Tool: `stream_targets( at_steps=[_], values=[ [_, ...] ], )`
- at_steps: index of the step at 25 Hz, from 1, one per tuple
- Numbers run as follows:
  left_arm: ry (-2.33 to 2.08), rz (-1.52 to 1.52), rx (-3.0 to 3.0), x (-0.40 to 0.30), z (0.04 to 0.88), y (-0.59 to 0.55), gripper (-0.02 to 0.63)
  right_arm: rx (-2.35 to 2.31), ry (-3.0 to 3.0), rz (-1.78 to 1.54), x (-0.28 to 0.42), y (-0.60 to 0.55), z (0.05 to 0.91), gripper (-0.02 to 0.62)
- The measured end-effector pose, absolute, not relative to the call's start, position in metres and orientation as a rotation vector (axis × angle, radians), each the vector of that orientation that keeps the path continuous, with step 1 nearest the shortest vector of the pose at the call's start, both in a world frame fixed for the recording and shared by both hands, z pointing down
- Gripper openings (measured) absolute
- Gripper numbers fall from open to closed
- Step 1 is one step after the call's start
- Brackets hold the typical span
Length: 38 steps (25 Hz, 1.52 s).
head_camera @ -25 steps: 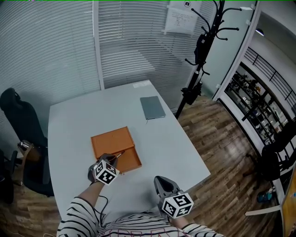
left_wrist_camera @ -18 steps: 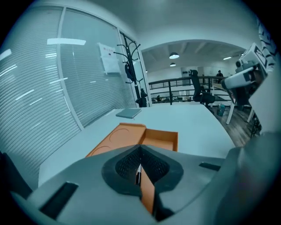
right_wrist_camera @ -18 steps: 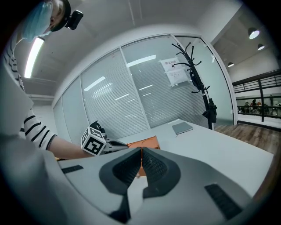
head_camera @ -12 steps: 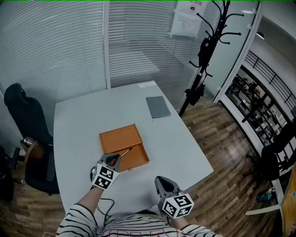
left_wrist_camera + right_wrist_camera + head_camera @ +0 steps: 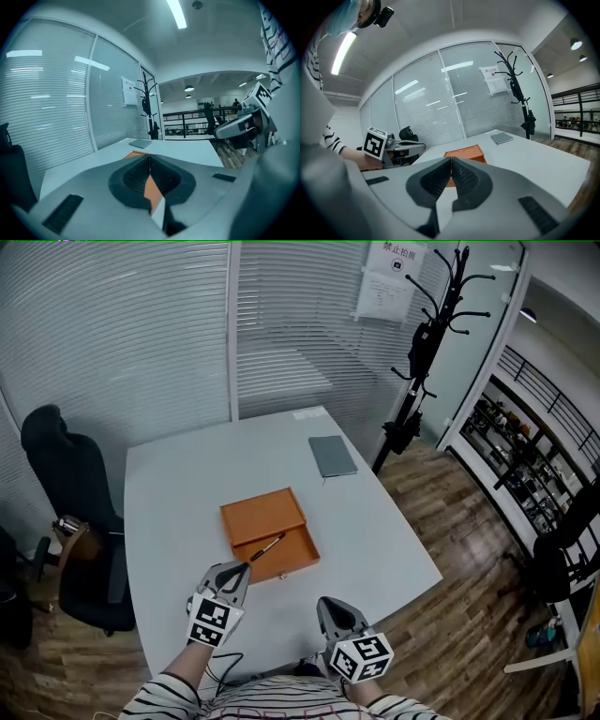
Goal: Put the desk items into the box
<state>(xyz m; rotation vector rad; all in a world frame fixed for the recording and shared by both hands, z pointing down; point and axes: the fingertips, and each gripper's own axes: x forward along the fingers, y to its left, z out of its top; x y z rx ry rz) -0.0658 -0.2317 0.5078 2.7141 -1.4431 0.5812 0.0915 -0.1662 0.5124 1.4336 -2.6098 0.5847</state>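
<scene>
The orange box (image 5: 286, 557) lies open on the white table (image 5: 187, 493), with its lid (image 5: 262, 515) folded back flat. A dark pen (image 5: 266, 548) lies slantwise in the tray, its near end by the tray's left edge. My left gripper (image 5: 236, 570) hovers just short of that end, jaws together, with no pen between them in the left gripper view. The box (image 5: 136, 153) shows past its tips (image 5: 150, 161). My right gripper (image 5: 328, 607) hangs near the table's front edge, shut and empty, aimed at the box (image 5: 464, 152).
A grey notebook (image 5: 334, 456) lies at the table's far right and a white label (image 5: 309, 413) sits at the far edge. A black office chair (image 5: 70, 484) stands left of the table and a coat stand (image 5: 427, 343) beyond the right corner.
My left gripper has drawn back from over the box toward me, so more of the pen now shows in the tray. The head view has pulled back. The right gripper has barely moved.
</scene>
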Motion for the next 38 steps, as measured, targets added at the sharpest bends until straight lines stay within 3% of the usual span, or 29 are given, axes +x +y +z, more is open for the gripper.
stream_targets(
  at_steps=[22,38],
  values=[
    [-1.387,0.406,2.682,-0.131,0.499,-0.093,0.023,1.467,-2.606,0.568,0.035,-0.090,0.513,0.025],
    [-1.440,0.320,2.623,-0.150,0.506,-0.073,0.021,1.463,-2.576,0.553,0.022,-0.076,0.519,0.025]
  ],
)
